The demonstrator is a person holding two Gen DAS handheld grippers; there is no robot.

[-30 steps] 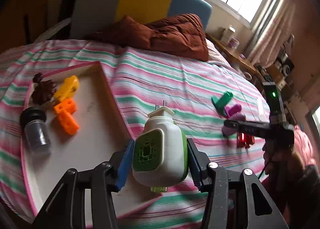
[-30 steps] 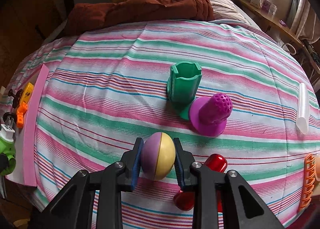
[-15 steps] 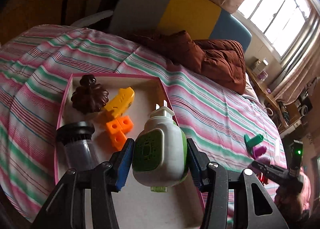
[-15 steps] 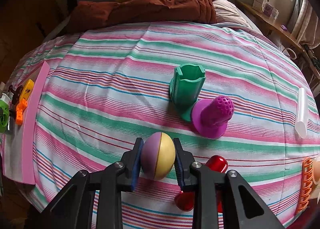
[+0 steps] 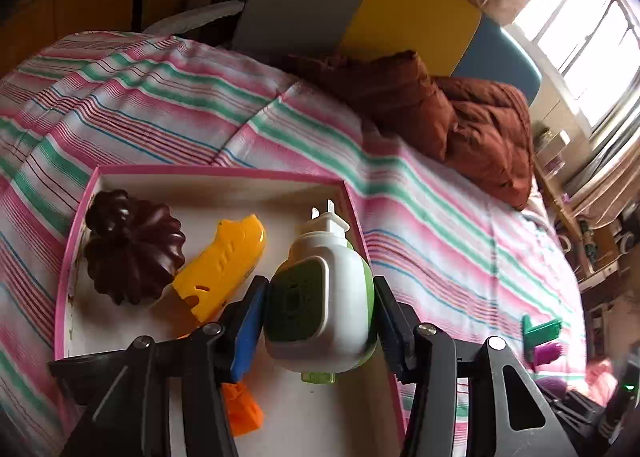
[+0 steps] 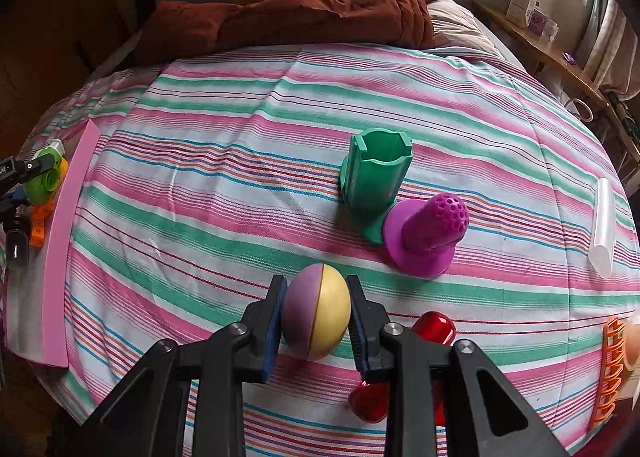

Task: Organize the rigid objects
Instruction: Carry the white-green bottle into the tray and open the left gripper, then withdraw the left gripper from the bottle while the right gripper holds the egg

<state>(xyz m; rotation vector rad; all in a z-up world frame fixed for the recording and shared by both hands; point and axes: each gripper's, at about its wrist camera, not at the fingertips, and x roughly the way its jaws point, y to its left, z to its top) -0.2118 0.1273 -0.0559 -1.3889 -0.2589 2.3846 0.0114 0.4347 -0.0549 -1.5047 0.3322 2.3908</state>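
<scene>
Two toys, green cup (image 6: 376,177) and purple funnel (image 6: 428,233), touch.

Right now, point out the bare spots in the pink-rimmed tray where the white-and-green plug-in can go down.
In the pink-rimmed tray, bare floor runs along the far wall, behind the dark brown fluted piece and the yellow block. More shows by the right rim, under the plug-in and on the near side. The left half is crowded, with an orange block under the left gripper.

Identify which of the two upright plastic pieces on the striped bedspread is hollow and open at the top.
The green tube-shaped piece, farther from the right gripper. The purple piece beside it ends in a closed dome dotted with small holes.
</scene>
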